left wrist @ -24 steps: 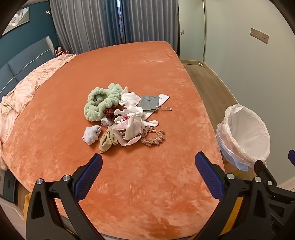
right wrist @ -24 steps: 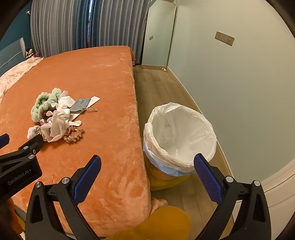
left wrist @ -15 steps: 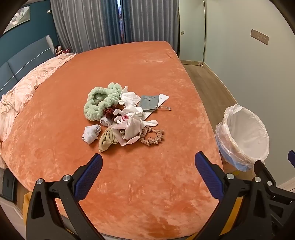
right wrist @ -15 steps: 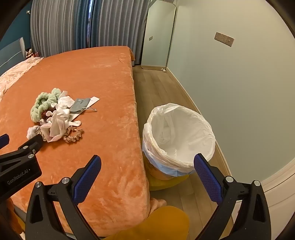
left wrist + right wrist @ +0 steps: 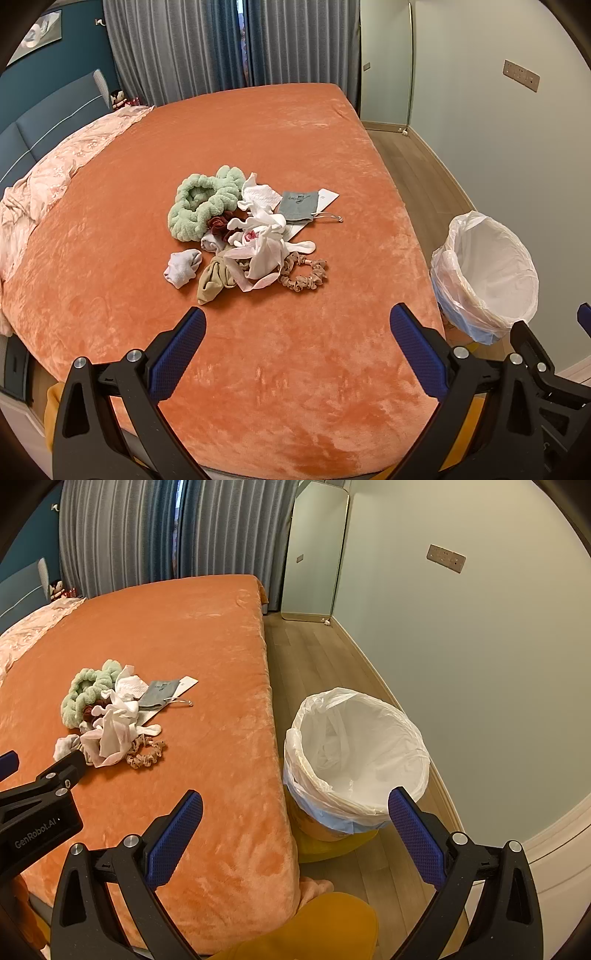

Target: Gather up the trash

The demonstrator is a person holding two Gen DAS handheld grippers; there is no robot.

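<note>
Trash pile (image 5: 243, 229) beyond spread, empty left gripper (image 5: 297, 332) fingers; lined bin (image 5: 356, 753) between spread, empty right gripper (image 5: 295, 814) fingers.

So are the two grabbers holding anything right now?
No. The left gripper and right gripper are both open and empty; the pile of scraps lies untouched on the bed.

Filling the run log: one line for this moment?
left gripper: open, empty | right gripper: open, empty | trash pile: on bed | bin: lined
</note>
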